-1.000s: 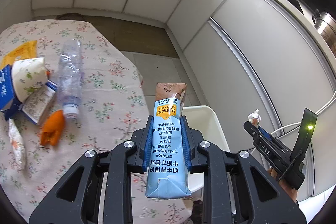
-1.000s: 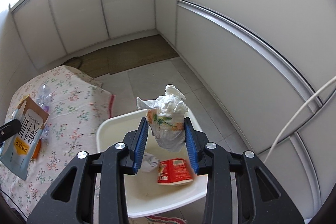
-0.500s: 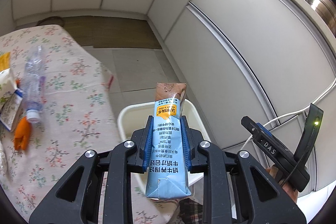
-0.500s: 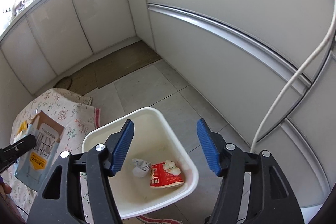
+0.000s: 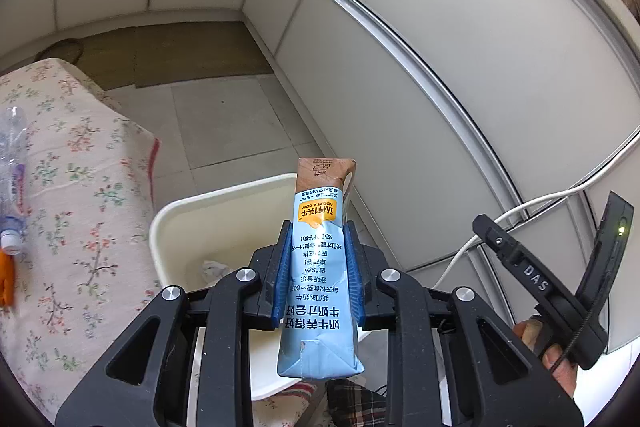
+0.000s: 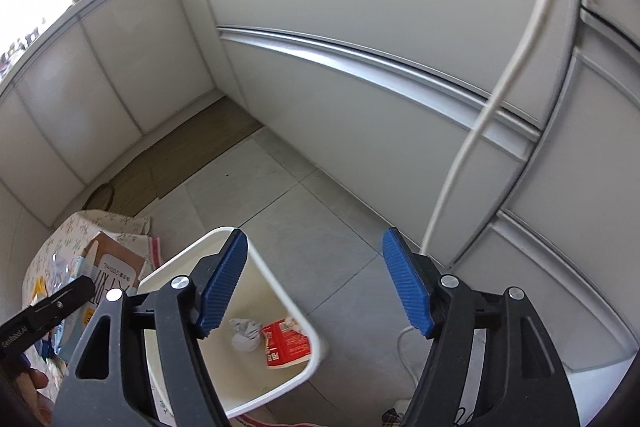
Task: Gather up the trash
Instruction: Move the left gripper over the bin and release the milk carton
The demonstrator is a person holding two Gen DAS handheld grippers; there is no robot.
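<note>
The right gripper [image 6: 314,285], jaws just spread empty, has dropped its tissue [image 6: 245,334] into the bin [image 6: 280,291] below. The left gripper [image 5: 316,267] still pinches the milk carton [image 5: 318,279], likely next.

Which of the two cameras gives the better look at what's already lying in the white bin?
The right wrist view. It looks down into the white bin, showing a crumpled tissue and a red carton on its bottom. The left wrist view shows only the bin's far wall and a scrap of tissue; the blue milk carton blocks the rest.

one white bin [image 6: 280,291], two trash pieces inside, one milk carton [image 5: 318,267], one bottle [image 5: 12,163].
</note>
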